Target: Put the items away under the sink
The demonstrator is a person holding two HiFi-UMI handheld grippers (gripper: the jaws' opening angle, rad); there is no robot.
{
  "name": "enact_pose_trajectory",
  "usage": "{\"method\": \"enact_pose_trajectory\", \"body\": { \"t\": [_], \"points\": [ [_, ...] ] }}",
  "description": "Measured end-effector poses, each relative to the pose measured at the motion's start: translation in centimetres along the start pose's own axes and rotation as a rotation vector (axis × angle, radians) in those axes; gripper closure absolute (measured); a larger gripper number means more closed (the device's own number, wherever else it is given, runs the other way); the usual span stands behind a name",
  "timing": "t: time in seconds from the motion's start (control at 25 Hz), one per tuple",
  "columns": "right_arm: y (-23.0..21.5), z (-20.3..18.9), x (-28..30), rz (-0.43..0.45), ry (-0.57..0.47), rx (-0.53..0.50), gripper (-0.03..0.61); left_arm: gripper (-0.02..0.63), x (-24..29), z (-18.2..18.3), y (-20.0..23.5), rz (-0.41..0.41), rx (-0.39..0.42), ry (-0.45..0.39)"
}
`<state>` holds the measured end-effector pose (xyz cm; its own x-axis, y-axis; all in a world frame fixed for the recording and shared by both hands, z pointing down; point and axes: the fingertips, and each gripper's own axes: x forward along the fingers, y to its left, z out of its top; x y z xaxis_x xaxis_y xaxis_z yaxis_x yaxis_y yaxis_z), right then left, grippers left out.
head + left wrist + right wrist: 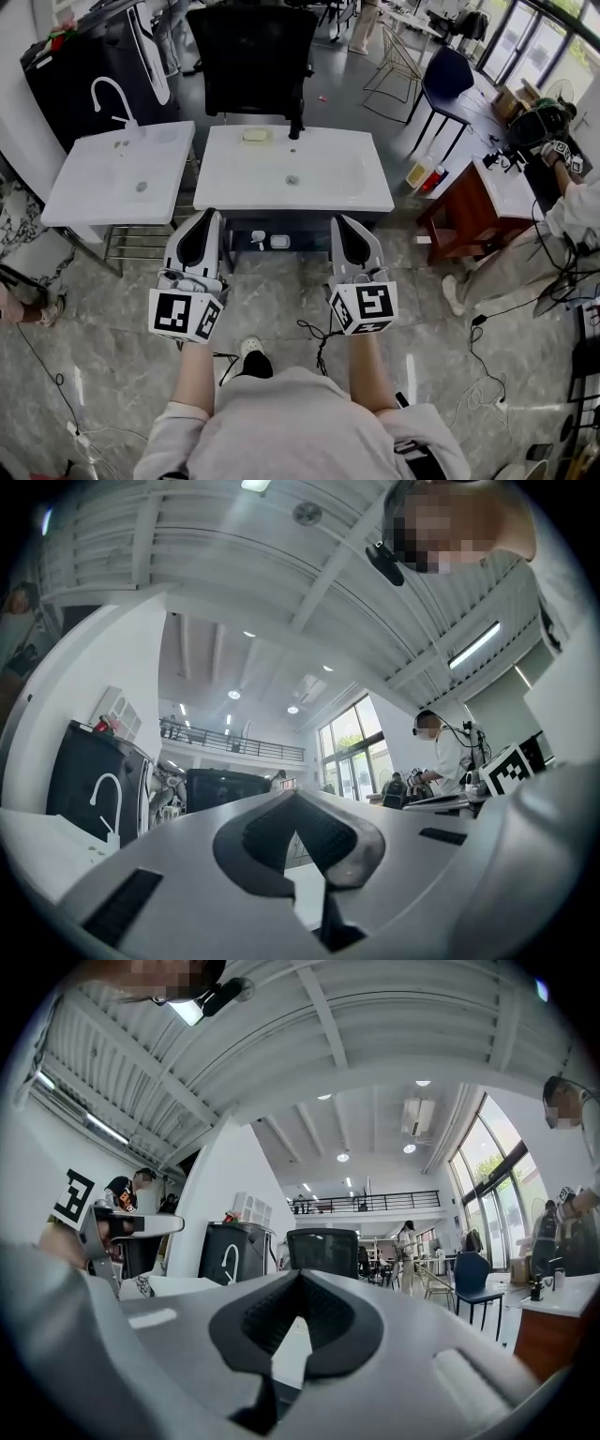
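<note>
A white sink (pixel 292 173) stands straight ahead, with a yellowish sponge (pixel 255 135) and a black tap (pixel 295 127) at its back edge. Under it, on a dark shelf, sit a small white bottle (pixel 258 239) and a white object (pixel 279 242). My left gripper (pixel 208 217) and right gripper (pixel 339 223) are held side by side just in front of the sink's front edge, both shut and empty. In the left gripper view the left gripper (pixel 295 794) has its jaw tips meeting. The right gripper (pixel 300 1274) looks the same in the right gripper view.
A second white sink (pixel 122 169) with a white tap (pixel 112 94) stands at the left. A black chair (pixel 255 56) is behind the sinks. A yellow bottle (pixel 419 173) and a red one (pixel 433 179) stand by a brown table (pixel 469 202). Cables (pixel 319 337) lie on the floor.
</note>
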<state>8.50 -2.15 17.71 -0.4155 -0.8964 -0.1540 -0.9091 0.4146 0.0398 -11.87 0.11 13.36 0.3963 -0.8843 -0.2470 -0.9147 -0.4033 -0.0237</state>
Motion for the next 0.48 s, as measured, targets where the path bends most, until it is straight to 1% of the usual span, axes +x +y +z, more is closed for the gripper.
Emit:
{"method": "enact_pose_trajectory", "body": {
  "t": [0.48],
  "points": [
    [0.9, -1.2, 10.0, -0.035, -0.005, 0.0, 0.566, 0.606, 6.5, -1.2, 8.4, -0.052, -0.003, -0.012]
  ]
}}
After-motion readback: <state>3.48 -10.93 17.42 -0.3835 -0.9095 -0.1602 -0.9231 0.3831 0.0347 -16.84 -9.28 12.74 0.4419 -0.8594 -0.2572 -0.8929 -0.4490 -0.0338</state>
